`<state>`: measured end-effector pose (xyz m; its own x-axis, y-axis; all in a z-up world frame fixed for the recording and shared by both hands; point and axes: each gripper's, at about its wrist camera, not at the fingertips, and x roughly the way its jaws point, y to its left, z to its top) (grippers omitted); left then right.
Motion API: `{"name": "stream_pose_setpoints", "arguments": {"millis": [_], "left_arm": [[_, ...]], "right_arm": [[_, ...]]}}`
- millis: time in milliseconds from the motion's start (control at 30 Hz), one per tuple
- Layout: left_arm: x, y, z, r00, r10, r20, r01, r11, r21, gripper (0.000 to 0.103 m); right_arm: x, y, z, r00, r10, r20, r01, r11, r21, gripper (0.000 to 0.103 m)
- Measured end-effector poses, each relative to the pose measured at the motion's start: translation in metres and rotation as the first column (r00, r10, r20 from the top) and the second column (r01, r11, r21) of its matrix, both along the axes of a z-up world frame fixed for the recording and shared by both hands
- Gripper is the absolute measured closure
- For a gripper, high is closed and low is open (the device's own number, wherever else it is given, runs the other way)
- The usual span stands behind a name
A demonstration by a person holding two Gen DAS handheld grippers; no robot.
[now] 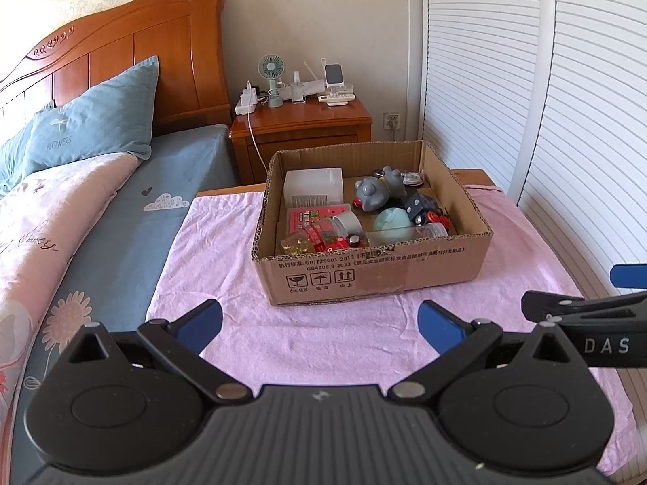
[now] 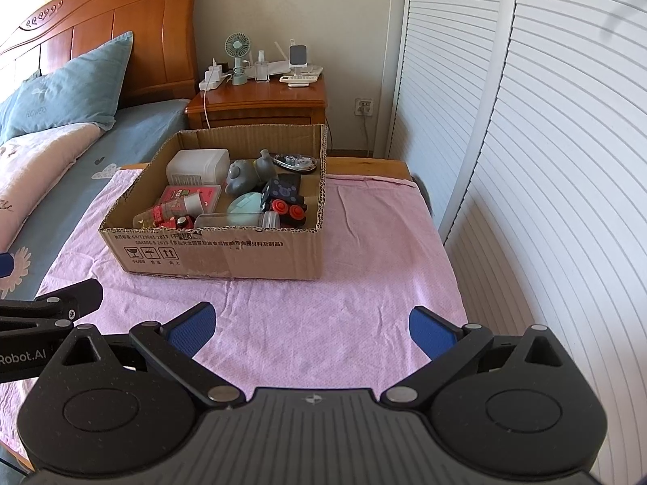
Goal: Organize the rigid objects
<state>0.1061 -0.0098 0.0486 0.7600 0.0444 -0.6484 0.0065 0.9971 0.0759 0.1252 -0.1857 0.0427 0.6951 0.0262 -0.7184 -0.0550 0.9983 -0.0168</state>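
Note:
An open cardboard box [image 1: 376, 270] [image 2: 226, 256] stands on a pink cloth [image 1: 323, 347] [image 2: 315, 315] over a small table. It holds several rigid objects: a white plastic container [image 1: 313, 188] [image 2: 198, 166], a grey toy figure [image 1: 374, 192] [image 2: 242, 173], a pale green round thing [image 1: 390, 222] [image 2: 244, 204], a clear jar [image 2: 234, 220], a pink pack [image 1: 313, 216] and a black toy with red wheels [image 2: 289, 208]. My left gripper [image 1: 321, 325] is open and empty, short of the box. My right gripper [image 2: 311, 329] is open and empty, also short of it.
A bed [image 1: 101, 202] with blue pillows lies to the left. A wooden nightstand [image 1: 301, 125] with a small fan and chargers stands behind the box. White louvred doors [image 2: 525, 161] run along the right. The right gripper's arm shows at the edge of the left wrist view [image 1: 586, 315].

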Motion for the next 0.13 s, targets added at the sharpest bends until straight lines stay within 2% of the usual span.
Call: {"name": "stream_pose_setpoints", "arguments": {"millis": [133], "left_arm": [[0.0001, -0.0002, -0.0001, 1.000, -0.001, 0.000, 0.001, 1.000, -0.002, 0.001]], "right_arm": [[0.0001, 0.0000, -0.0001, 1.000, 0.001, 0.000, -0.001, 1.000, 0.000, 0.000]]}}
